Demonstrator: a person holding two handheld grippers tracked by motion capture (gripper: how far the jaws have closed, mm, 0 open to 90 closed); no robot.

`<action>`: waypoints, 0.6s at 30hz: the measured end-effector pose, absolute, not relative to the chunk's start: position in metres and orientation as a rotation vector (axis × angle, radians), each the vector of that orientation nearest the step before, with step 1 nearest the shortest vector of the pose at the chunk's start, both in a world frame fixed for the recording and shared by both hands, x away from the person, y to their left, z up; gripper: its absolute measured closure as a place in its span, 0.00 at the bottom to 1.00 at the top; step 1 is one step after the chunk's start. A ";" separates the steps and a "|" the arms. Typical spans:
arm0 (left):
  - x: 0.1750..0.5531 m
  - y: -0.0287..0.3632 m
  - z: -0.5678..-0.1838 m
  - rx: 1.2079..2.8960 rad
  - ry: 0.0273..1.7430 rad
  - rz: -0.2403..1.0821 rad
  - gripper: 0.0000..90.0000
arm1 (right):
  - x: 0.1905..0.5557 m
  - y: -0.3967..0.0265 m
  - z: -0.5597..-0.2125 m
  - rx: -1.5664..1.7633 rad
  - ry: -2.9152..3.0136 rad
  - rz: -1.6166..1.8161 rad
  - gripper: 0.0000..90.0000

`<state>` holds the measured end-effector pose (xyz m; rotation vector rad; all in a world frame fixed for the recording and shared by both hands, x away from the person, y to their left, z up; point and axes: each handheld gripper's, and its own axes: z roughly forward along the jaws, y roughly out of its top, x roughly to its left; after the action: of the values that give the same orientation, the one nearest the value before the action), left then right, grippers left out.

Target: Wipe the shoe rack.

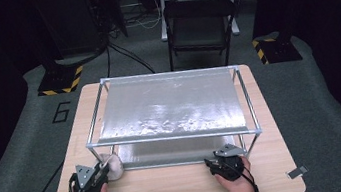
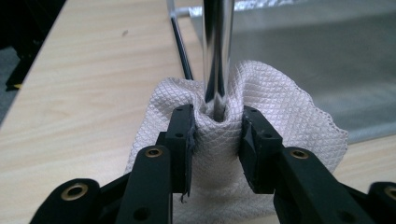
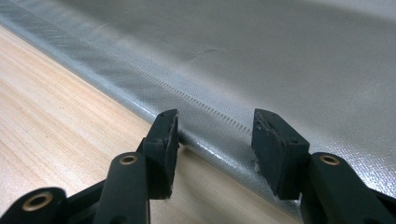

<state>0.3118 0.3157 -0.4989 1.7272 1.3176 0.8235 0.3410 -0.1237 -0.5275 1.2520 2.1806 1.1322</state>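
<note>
My left gripper (image 2: 217, 128) pinches the white cloth (image 2: 261, 98) around the frame's chrome leg (image 2: 217, 51). My right gripper (image 3: 215, 135) waits open, empty. If the grip is weak, the cloth may slip off the leg.

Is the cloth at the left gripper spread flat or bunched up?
Bunched. The cloth is wrapped around the chrome leg, pinched between the left gripper pads.

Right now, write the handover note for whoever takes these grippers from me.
Left hand-held gripper: shut on the white cloth, which is wrapped around the rack's front-left chrome post, low near the wooden table.
Right hand-held gripper: open, holding nothing, jaws at the front edge of the silver sheet under the rack.
Done: cloth gripped around the post.
Left, probably: wipe the post; how clean it is can't be told.
</note>
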 end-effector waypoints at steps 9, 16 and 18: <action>0.313 0.318 -0.477 1.704 1.278 0.837 0.73 | 0.342 -0.124 -0.528 1.238 2.185 1.129 0.57; 0.312 0.317 -0.477 1.707 1.299 0.826 0.79 | 0.342 -0.124 -0.528 1.240 2.182 1.136 0.58; 0.310 0.318 -0.477 1.710 1.296 0.822 0.79 | 0.341 -0.125 -0.527 1.236 2.182 1.129 0.58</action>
<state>0.3098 0.3182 -0.4768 1.7097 1.2960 0.8221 0.3412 -0.1251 -0.5273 1.2357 2.1818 1.1287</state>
